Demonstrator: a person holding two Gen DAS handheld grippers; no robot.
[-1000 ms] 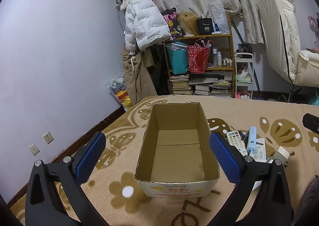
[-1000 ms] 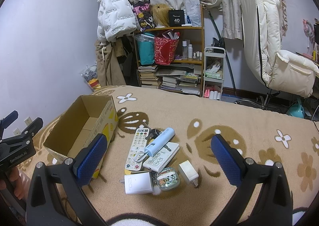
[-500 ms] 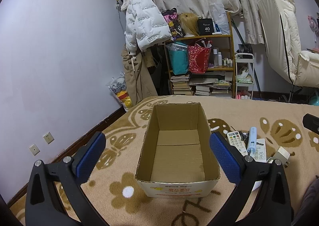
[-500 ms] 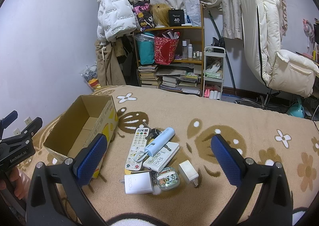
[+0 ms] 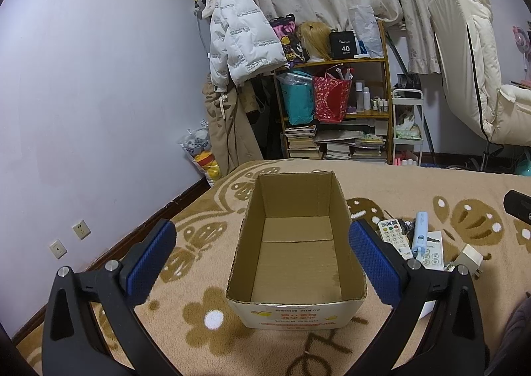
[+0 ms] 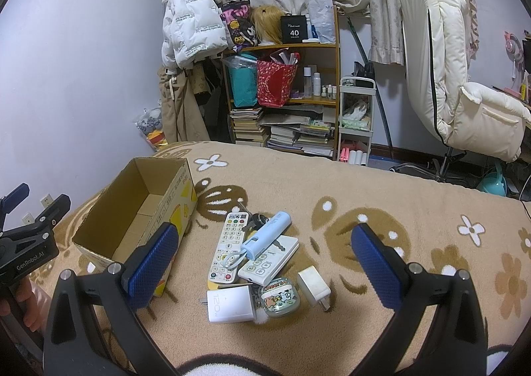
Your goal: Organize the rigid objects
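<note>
Both spread wide and holding nothing, the right hand-held gripper (image 6: 262,256) hovers over the chargers (image 6: 232,304) and remotes (image 6: 229,245) on the bed (image 6: 365,183), the left hand-held gripper (image 5: 262,260) before the cardboard box (image 5: 295,309) beside them.

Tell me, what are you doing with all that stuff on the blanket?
A person holds two grippers, both open and empty. The left gripper faces an empty brown cardboard box. The right gripper faces a pile: a long white remote control, a pale blue tube, and a white charger block. Nothing is packed yet.
</note>
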